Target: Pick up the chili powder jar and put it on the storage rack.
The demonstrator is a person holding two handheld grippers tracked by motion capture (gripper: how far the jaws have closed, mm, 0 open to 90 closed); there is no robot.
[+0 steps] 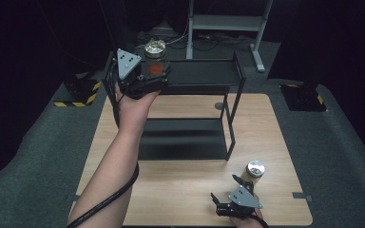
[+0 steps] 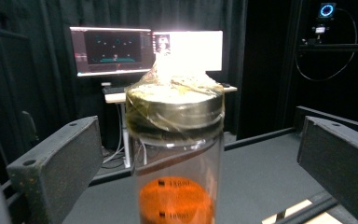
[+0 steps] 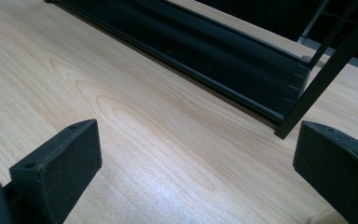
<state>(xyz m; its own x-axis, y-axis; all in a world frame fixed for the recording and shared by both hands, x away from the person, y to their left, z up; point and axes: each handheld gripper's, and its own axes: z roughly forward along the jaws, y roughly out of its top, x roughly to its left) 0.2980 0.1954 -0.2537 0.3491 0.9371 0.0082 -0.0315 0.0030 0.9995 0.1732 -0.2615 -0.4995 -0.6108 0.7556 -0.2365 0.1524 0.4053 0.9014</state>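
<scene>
1. the gold-lidded jar (image 2: pixel 175 158) stands at the left end of the black rack's top shelf (image 1: pixel 204 71); judging by that, its placing looks all but done.
2. the left gripper (image 1: pixel 145 76) sits around that jar with its jaws spread wide, clear of the glass on both sides (released, not grasping).
3. what seems left: the silver-lidded jar (image 1: pixel 254 171) stands on the wooden table (image 1: pixel 180 190) by the rack's near right leg.
4. the right gripper (image 1: pixel 233 202) rests low just beside that jar, jaws apart and holding nothing, pointing at bare table.
</scene>
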